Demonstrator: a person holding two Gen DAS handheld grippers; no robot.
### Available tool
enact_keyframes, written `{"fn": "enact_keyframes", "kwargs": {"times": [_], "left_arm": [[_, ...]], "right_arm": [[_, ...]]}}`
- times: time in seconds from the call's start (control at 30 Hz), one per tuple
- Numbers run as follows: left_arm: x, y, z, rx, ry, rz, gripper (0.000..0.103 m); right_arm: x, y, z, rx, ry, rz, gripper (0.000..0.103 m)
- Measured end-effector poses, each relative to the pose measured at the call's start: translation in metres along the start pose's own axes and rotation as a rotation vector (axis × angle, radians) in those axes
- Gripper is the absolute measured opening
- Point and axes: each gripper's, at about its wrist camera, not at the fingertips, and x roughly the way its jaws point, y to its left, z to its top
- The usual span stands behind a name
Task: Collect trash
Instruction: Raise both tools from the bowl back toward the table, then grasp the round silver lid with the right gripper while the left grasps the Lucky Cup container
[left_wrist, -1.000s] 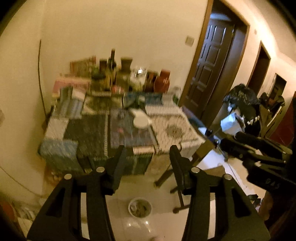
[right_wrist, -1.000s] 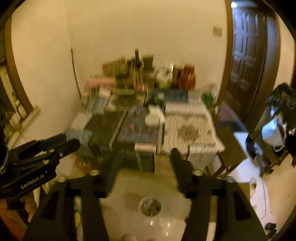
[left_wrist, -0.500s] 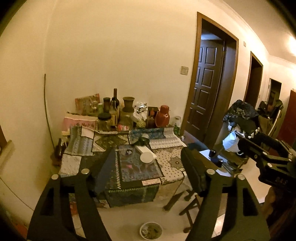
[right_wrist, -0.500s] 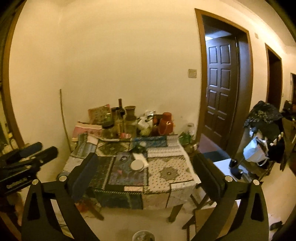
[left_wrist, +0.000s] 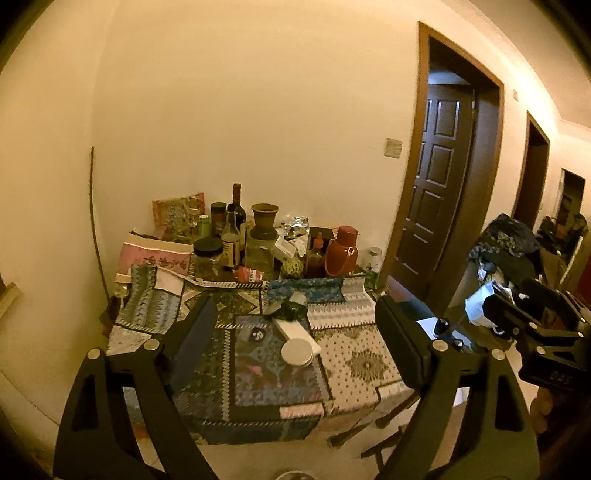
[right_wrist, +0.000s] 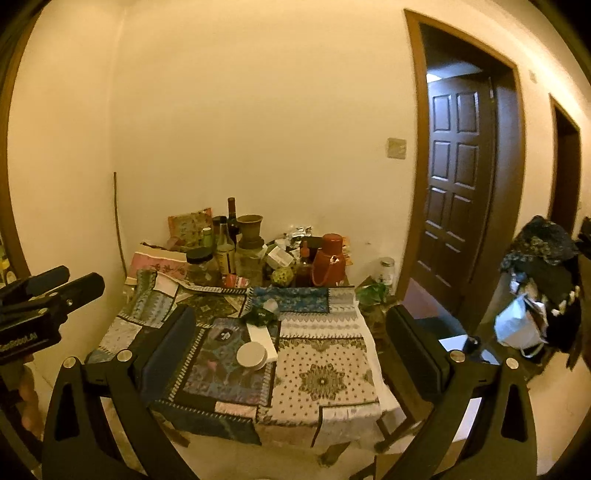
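Note:
A table with a patchwork cloth (left_wrist: 354, 365) (right_wrist: 325, 376) stands against the wall. On it lie a white round lid (left_wrist: 296, 351) (right_wrist: 252, 354), a white flat box (left_wrist: 291, 329) (right_wrist: 260, 336) and a crumpled dark green wrapper (left_wrist: 290, 309) (right_wrist: 260, 315). My left gripper (left_wrist: 295, 325) is open and empty, well short of the table. My right gripper (right_wrist: 291, 325) is open and empty, also short of it. Each gripper shows at the edge of the other view: the right one (left_wrist: 532, 325), the left one (right_wrist: 55, 291).
Bottles, jars, a clay vase (left_wrist: 264, 220) and a red thermos (left_wrist: 340, 251) crowd the table's back. A dark door (right_wrist: 458, 192) stands right. A pile of bags and clothes (right_wrist: 535, 291) sits far right. A wooden chair (left_wrist: 384, 424) is beside the table.
Both grippers have tilted up from the floor to face the table and their jaws have opened wider. The floor bowl has dropped out of view.

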Motion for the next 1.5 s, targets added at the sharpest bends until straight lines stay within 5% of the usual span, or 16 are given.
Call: {"fn": "enact_keyframes", "kwargs": {"times": [0.43,0.77,1.0,1.27,1.5], "left_arm": [[0.087,-0.008,0.035,-0.082,0.013,0.126,0.087],[0.154,0.050,0.038,-0.098,0.119,0.135,0.087],[0.217,0.115,0.034,-0.034,0.234,0.102,0.087],[0.291,0.162,-0.005,0.007,0.402,0.076,0.087],[0.339,0.173,-0.054,0.017,0.550,0.029,0.087]], "right_arm": [[0.093,-0.037,0.036,-0.070,0.076,0.125,0.102],[0.168,-0.004,0.025,-0.065,0.224,0.149,0.102],[0.240,0.038,-0.016,-0.010,0.428,0.061,0.102],[0.318,0.077,-0.087,0.059,0.668,0.062,0.101],[0.359,0.101,-0.126,-0.051,0.759,-0.033,0.100]]}}
